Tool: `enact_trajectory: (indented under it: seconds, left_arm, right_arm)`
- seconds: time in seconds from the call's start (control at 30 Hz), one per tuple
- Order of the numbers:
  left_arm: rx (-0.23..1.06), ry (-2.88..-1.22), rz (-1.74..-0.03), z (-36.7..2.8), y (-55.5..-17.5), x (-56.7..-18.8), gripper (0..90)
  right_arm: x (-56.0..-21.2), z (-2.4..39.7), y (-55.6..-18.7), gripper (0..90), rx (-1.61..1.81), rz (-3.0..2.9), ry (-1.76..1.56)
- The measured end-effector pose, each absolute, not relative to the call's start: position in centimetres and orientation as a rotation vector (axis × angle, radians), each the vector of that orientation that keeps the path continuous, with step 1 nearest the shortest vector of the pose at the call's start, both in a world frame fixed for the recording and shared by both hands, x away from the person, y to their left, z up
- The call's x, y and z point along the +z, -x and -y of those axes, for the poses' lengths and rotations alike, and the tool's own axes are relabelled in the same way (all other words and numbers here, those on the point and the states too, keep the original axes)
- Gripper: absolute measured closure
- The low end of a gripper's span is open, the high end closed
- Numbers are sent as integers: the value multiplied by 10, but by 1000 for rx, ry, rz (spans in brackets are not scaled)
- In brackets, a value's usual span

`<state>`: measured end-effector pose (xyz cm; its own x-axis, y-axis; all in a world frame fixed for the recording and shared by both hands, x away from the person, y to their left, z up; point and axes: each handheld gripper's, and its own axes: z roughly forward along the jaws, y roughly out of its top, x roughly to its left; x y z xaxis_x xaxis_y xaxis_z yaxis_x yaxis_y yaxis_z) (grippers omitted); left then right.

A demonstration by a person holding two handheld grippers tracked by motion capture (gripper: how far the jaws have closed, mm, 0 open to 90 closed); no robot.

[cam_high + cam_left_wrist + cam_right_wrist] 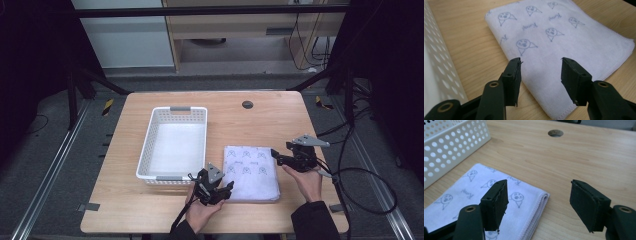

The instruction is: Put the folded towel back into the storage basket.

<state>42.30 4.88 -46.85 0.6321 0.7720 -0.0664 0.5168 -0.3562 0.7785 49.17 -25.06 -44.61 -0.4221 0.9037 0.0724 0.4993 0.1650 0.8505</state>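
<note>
i count one wooden table, one white perforated basket, one folded white cloth printed with little faces, one round hole in the tabletop, and two grippers, left gripper and right gripper, each with two black jaws.

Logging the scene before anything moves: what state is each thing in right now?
White perforated plastic basket: empty, upright on the table.
White folded cloth with blue face print: folded flat on the table, beside the basket.
Left tool: open, above the cloth's near edge.
Right tool: open, at the cloth's right edge.
</note>
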Motion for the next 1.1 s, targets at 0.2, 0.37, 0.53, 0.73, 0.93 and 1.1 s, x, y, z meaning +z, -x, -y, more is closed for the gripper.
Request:
enact_trajectory:
  seconds: [0.2,0.37,0.53,0.73,0.93,1.1]
  left_arm:
    - [376,-2037,-1031,-45,-422,-479,482]
    - [372,-2041,-1057,-45,-423,-485,476]
    - [358,-2036,-1073,-45,-425,-489,468]
    - [354,-2045,-1081,-43,-427,-492,456]
    - [349,-2058,-1086,-41,-429,-496,435]
    - [295,-2048,-1111,-42,-432,-498,429]
  right_arm:
    - [-458,250,-498,311,1137,-2008,-1353]
    - [-468,246,-505,315,1090,-2042,-1349]
    - [-478,241,-510,328,1071,-2068,-1369]
    - [-490,237,-514,332,1071,-2098,-1408]
    - [-496,237,-515,342,1073,-2113,-1428]
    - [-500,236,-517,350,1067,-2130,-1450]
